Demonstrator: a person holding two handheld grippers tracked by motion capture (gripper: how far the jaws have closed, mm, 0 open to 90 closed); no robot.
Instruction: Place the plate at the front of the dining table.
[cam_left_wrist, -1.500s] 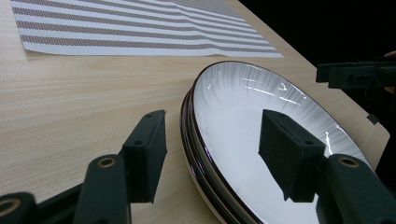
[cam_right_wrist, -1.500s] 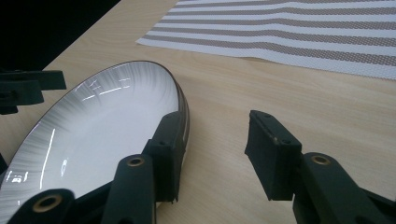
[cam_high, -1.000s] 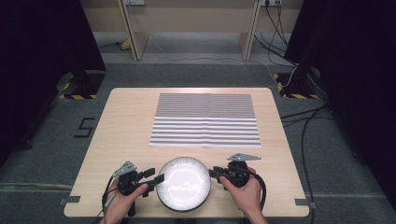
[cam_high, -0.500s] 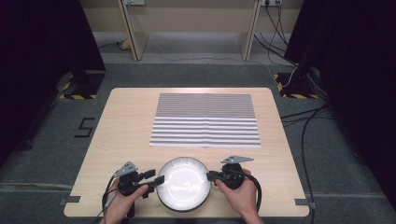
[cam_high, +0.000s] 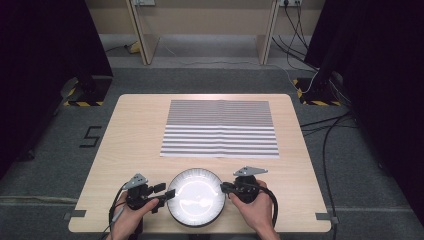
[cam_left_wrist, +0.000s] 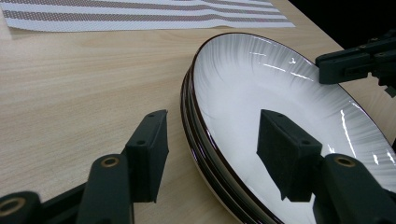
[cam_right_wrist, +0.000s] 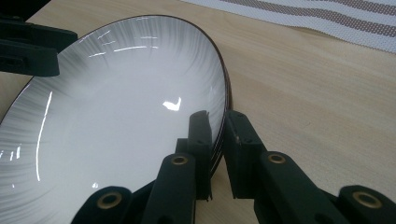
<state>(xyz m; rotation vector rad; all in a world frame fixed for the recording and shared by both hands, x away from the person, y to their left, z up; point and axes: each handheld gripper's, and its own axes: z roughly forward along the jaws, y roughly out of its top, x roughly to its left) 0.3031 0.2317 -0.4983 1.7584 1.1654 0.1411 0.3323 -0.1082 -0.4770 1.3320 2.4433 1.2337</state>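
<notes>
The right gripper (cam_right_wrist: 215, 123) had just been closing and pinched the rim of the plate stack (cam_high: 195, 195) at the table's (cam_high: 135, 130) near edge. The left gripper (cam_left_wrist: 212, 147) stood spread, straddling the opposite rim without contact. Risk: a one-sided lift would probably tilt the stack, and the glossy plates could slide apart before reaching the striped mat (cam_high: 220, 128).

A striped placemat (cam_high: 220, 129) lies flat on the wooden table (cam_high: 135, 135).
</notes>
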